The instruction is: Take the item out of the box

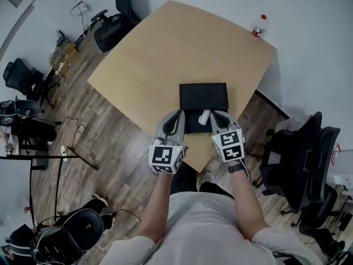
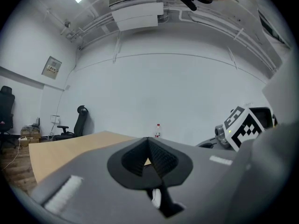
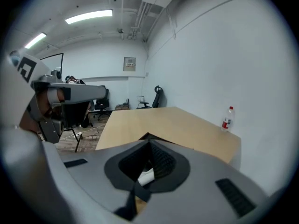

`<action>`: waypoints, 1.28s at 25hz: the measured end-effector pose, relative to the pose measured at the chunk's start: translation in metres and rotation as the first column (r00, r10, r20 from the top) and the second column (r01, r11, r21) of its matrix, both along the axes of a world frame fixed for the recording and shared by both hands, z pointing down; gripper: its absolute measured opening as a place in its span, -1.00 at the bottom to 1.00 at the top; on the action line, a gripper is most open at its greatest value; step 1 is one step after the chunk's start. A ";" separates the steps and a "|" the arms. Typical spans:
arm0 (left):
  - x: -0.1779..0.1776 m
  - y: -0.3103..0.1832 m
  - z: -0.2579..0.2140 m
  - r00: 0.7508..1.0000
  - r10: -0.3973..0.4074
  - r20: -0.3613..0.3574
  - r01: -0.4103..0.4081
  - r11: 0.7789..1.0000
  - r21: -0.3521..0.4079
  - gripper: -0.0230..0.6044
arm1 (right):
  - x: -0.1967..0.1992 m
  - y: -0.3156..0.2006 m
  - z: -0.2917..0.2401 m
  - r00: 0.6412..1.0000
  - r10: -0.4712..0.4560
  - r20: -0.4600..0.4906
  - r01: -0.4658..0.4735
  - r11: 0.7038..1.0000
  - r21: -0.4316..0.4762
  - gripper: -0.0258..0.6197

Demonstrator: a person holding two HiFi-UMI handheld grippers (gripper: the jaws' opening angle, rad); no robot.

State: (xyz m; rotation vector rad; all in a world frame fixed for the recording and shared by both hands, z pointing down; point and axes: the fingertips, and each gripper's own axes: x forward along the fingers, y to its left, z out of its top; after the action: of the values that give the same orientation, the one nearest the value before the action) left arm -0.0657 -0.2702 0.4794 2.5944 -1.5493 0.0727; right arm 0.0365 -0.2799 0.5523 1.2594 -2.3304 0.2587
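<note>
A flat black box (image 1: 203,96) lies on the wooden table (image 1: 165,54) near its front edge. A small white item (image 1: 204,116) shows at the box's near side, between my two grippers. My left gripper (image 1: 177,115) hovers at the box's near left corner, and in its own view the jaws (image 2: 148,141) meet at the tips. Just right of the white item is my right gripper (image 1: 213,116), its jaws (image 3: 149,141) closed tip to tip. A white patch (image 3: 145,177) shows low in its gap; whether it is gripped I cannot tell.
A water bottle (image 1: 258,26) with a red label stands at the table's far right corner, by the wall. Office chairs (image 1: 298,164) crowd the floor to the right, and more chairs (image 1: 113,26) and cables lie to the left. The person stands at the table's near corner.
</note>
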 end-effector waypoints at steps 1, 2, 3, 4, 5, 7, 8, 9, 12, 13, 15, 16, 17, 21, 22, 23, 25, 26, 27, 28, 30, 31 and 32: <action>-0.001 -0.005 0.002 1.000 0.003 -0.005 -0.003 1.000 -0.004 -0.91 | -0.001 -0.003 0.007 1.000 0.002 -0.006 -0.002 1.000 -0.024 -0.88; -0.001 -0.010 0.003 1.000 0.007 -0.009 -0.007 1.000 -0.007 -0.91 | -0.002 -0.006 0.015 1.000 0.001 -0.013 -0.002 0.999 -0.048 -0.88; -0.001 -0.014 0.005 1.000 0.012 -0.012 -0.012 1.000 -0.010 -0.91 | -0.004 -0.008 0.023 1.000 -0.002 -0.021 0.000 0.997 -0.071 -0.88; -0.001 -0.018 0.008 1.000 0.018 -0.015 -0.019 1.000 -0.014 -0.91 | -0.006 -0.010 0.031 1.000 -0.005 -0.031 0.002 0.995 -0.095 -0.88; 0.001 -0.021 0.011 1.000 0.025 -0.018 -0.025 1.000 -0.019 -0.91 | -0.006 -0.011 0.040 0.999 -0.009 -0.041 0.004 0.993 -0.119 -0.88; 0.006 -0.025 0.018 0.999 0.035 -0.024 -0.036 0.999 -0.031 -0.91 | -0.006 -0.011 0.058 0.998 -0.013 -0.057 0.003 0.985 -0.171 -0.88; 0.007 -0.027 0.022 0.999 0.039 -0.027 -0.040 0.999 -0.037 -0.91 | -0.006 -0.010 0.066 0.998 -0.014 -0.065 0.001 0.981 -0.194 -0.88; 0.007 -0.029 0.024 0.999 0.041 -0.031 -0.043 0.998 -0.044 -0.91 | -0.007 -0.010 0.073 0.997 -0.014 -0.072 -0.002 0.976 -0.216 -0.88; 0.004 -0.037 0.031 0.998 0.046 -0.040 -0.048 0.997 -0.059 -0.91 | -0.009 -0.011 0.094 0.996 -0.012 -0.085 -0.012 0.961 -0.276 -0.88; 0.003 -0.039 0.033 0.998 0.046 -0.043 -0.049 0.997 -0.064 -0.91 | -0.010 -0.012 0.101 0.996 -0.012 -0.087 -0.014 0.956 -0.292 -0.88; 0.001 -0.044 0.037 0.998 0.049 -0.047 -0.052 0.996 -0.072 -0.91 | -0.012 -0.014 0.112 0.996 -0.011 -0.089 -0.018 0.946 -0.323 -0.88; 0.000 -0.046 0.038 0.998 0.049 -0.048 -0.053 0.996 -0.075 -0.91 | -0.013 -0.015 0.117 0.996 -0.008 -0.088 -0.022 0.940 -0.340 -0.88; -0.001 -0.048 0.039 0.997 0.049 -0.051 -0.053 0.996 -0.078 -0.91 | -0.013 -0.015 0.122 0.996 -0.006 -0.087 -0.025 0.934 -0.356 -0.88; -0.007 -0.059 0.042 0.997 0.050 -0.060 -0.055 0.995 -0.086 -0.91 | -0.018 -0.017 0.139 0.996 -0.012 -0.091 -0.028 0.908 -0.419 -0.88; -0.009 -0.062 0.043 0.997 0.050 -0.063 -0.055 0.994 -0.089 -0.91 | -0.019 -0.018 0.143 0.995 -0.014 -0.094 -0.029 0.901 -0.433 -0.88; -0.010 -0.064 0.044 0.997 0.049 -0.065 -0.055 0.994 -0.093 -0.91 | -0.020 -0.019 0.147 0.995 -0.013 -0.098 -0.032 0.895 -0.446 -0.88; -0.012 -0.070 0.047 0.996 0.048 -0.071 -0.055 0.993 -0.101 -0.91 | -0.020 -0.021 0.154 0.994 -0.008 -0.107 -0.043 0.883 -0.467 -0.88; -0.013 -0.072 0.048 0.996 0.047 -0.075 -0.055 0.993 -0.104 -0.91 | -0.020 -0.021 0.158 0.994 -0.004 -0.111 -0.050 0.878 -0.477 -0.87; -0.013 -0.074 0.050 0.996 0.047 -0.078 -0.056 0.993 -0.107 -0.91 | -0.020 -0.022 0.162 0.993 -0.001 -0.115 -0.055 0.872 -0.486 -0.86; -0.013 -0.076 0.051 0.996 0.048 -0.081 -0.056 0.992 -0.110 -0.91 | -0.020 -0.022 0.166 0.993 0.001 -0.117 -0.060 0.866 -0.497 -0.81; -0.013 -0.081 0.053 0.995 0.049 -0.085 -0.059 0.992 -0.114 -0.91 | -0.019 -0.023 0.173 0.993 0.007 -0.119 -0.068 0.853 -0.518 -0.63; -0.013 -0.083 0.053 0.995 0.050 -0.086 -0.060 0.991 -0.116 -0.91 | -0.019 -0.024 0.176 0.993 0.012 -0.120 -0.074 0.847 -0.526 -0.63; -0.013 -0.086 0.054 0.995 0.052 -0.087 -0.062 0.991 -0.117 -0.91 | -0.018 -0.025 0.179 0.993 0.018 -0.121 -0.080 0.841 -0.534 -0.61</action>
State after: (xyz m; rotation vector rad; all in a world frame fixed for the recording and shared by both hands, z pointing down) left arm -0.0783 -0.3561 0.5335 2.5146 -1.3989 0.0595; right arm 0.0188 -0.3052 0.7316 1.0128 -1.9298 0.7826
